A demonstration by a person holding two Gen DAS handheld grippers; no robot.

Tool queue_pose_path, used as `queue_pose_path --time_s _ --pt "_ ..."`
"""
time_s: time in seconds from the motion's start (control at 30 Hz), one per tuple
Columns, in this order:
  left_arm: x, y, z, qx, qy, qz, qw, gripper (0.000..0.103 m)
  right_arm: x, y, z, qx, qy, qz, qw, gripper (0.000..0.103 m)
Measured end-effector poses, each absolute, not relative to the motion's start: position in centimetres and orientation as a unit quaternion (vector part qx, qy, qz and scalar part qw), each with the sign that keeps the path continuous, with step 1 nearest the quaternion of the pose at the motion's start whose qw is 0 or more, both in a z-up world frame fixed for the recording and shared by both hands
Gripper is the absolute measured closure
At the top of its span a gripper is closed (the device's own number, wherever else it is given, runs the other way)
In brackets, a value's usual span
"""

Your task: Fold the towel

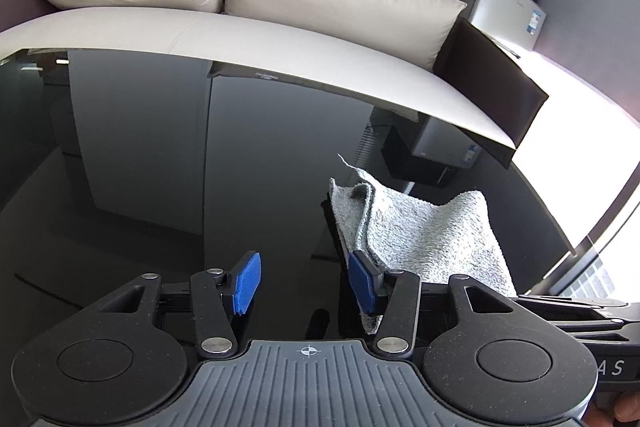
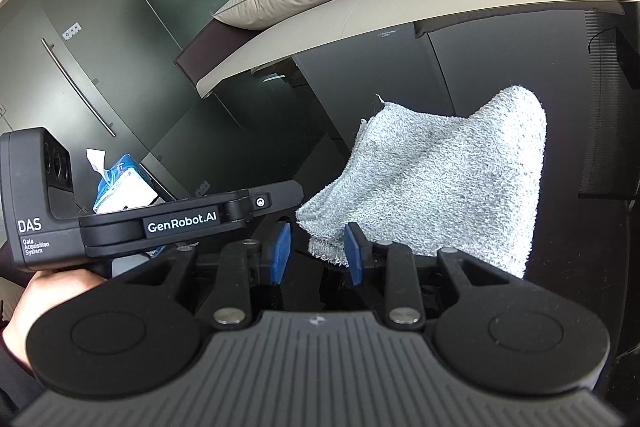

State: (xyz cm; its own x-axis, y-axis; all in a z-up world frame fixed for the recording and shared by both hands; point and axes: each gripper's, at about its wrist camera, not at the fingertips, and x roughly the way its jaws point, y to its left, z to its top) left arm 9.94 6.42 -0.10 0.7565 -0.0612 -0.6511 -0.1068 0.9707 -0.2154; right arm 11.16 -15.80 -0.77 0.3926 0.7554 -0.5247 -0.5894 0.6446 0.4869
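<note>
A: Here's the grey terry-cloth towel [image 2: 436, 187], bunched on the glossy black tabletop [image 1: 160, 187], doubled over itself with one layer lying on another and a loose peak standing up at its far side.

B: And both grippers sit at the towel's near edge. Why so low and close?

A: I'd judge that's where the corners are. The left gripper [image 1: 306, 281] has its blue pads parted about halfway, nothing pinched. Its right-hand pad sits just beside the towel's near left corner, and I can't say whether it touches the cloth; the other pad is over bare tabletop.

B: The right gripper [image 2: 317, 254]?

A: Jaws moderately apart too, a little narrower. The towel's near folded corner lies just beyond the gap, with one pad in front of the cloth; the pads don't look to be pressing on it. So neither gripper holds the towel.

B: Then the towel rests on its own.

A: Yes, it lies on the tabletop under its own weight. The fold looks rough, the edges not lined up, so I'd call the job partway along at best.

B: Anything else near the towel?

A: To the towel's left, behind the hand [image 2: 52, 303] that holds the left gripper, a blue tissue pack [image 2: 120, 189] with a white sheet sticking up. Beyond the towel, a beige cushioned sofa [image 1: 280, 39] runs along the tabletop's far edge.

B: Risk?

A: Loose pile cloth: grab one layer only and the fold slides open.
</note>
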Motion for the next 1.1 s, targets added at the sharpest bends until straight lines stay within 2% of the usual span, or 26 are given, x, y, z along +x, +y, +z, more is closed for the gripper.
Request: queue_pose_path --time_s 0.27,0.4,0.9,1.1 --pt "10.1 6.0 -0.4 -0.115 0.348 0.005 0.93 0.051 11.5 -17.8 -0.1 0.094 0.363 0.375 0.848 0.071" --pt "10.5 5.5 -0.5 -0.11 0.346 -0.001 0.932 0.047 11.6 -19.1 0.3 0.087 0.353 0.351 0.863 0.064" --pt "12.1 4.7 -0.1 -0.106 0.327 -0.012 0.939 0.044 12.1 -21.2 -0.3 0.065 0.347 0.292 0.889 0.064" --pt "13.8 3.5 -0.2 -0.086 0.321 -0.03 0.943 0.047 12.3 -21.6 -0.6 0.065 0.352 0.287 0.889 0.064"
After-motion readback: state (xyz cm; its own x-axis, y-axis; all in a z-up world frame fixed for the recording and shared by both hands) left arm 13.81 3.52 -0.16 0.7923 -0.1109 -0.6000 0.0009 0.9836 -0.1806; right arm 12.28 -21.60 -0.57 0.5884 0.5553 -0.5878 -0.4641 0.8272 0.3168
